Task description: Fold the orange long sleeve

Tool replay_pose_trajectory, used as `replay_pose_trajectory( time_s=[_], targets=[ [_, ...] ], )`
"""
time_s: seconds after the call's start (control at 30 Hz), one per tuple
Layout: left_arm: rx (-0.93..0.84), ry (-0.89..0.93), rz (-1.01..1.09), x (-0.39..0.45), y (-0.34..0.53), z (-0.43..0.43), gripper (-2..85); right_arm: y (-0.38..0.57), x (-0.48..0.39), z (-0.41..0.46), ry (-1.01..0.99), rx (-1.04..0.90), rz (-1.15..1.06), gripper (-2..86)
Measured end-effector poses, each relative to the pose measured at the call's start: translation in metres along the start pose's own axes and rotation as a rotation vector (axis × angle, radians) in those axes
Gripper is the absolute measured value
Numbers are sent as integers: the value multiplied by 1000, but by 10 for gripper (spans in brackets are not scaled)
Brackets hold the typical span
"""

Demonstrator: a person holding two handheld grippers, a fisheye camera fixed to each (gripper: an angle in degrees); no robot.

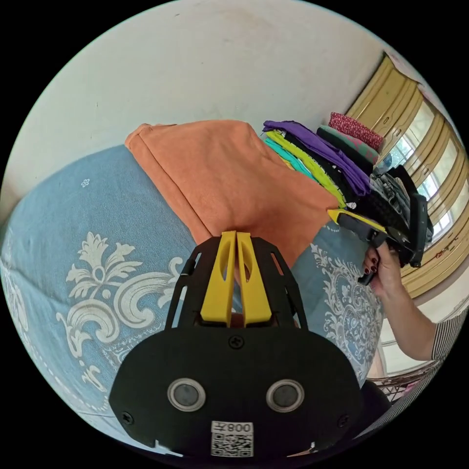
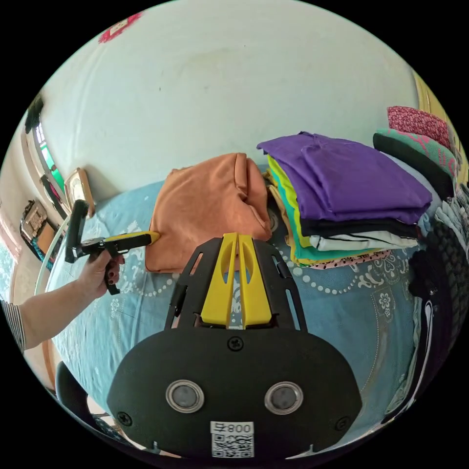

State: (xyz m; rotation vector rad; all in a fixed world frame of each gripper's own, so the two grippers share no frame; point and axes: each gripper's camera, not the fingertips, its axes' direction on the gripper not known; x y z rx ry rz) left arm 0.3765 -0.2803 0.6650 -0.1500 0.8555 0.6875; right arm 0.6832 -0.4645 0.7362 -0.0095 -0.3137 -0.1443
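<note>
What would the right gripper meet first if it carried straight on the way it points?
Most likely the folded orange long sleeve: the right gripper has its jaws together, tips at the garment's near edge, whether touching is unclear. The stack of folded clothes sits off to the side.

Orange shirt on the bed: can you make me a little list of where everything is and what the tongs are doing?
orange shirt: orange long sleeve, folded into a thick bundle, lying on the blue patterned bedspread
neighbour: pile of folded clothes, purple on top, right beside the shirt
left tongs: jaws together, tips at the shirt's near edge
right tongs: jaws together, tips at the shirt's other edge
grip: cannot tell if either pair pinches cloth
behind: plain pale wall
</note>
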Motion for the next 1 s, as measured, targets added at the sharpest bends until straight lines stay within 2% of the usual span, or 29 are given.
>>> replay_pose_trajectory(
  time_s=[0.07, 0.23, 0.37, 0.47, 0.53, 0.63, 0.73, 0.8, 1.0],
  targets=[
    [-8, -49, 30, 14, 7, -5, 2, -9, -12, 32, 48, -151, -18, 2],
    [3, 17, -4, 14, 23, -27, 3, -16, -40, 18, 132, -152, -104, 2],
    [156, 195, -45, 10, 54, -74, 6, -22, -42, -66, 102, 63, -137, 4],
    [177, 233, -15, 23, 81, -98, 12, -35, -30, -115, 213, 233, -106, 9],
    [160, 248, -2, 33, 98, -106, 14, -47, -19, -130, 254, 274, -82, 18],
    [112, 304, 19, 47, 126, -115, 12, -72, 2, -133, 259, 239, -21, 55],
    [48, 342, 13, 56, 155, -118, 8, -93, 20, -121, 195, 123, 11, 78],
    [28, 364, -6, 58, 173, -123, 5, -100, 32, -115, 170, 52, 46, 76],
    [-13, 361, -61, 58, 232, -151, 2, -93, 42, -139, 209, 69, 86, 27]
  ],
)
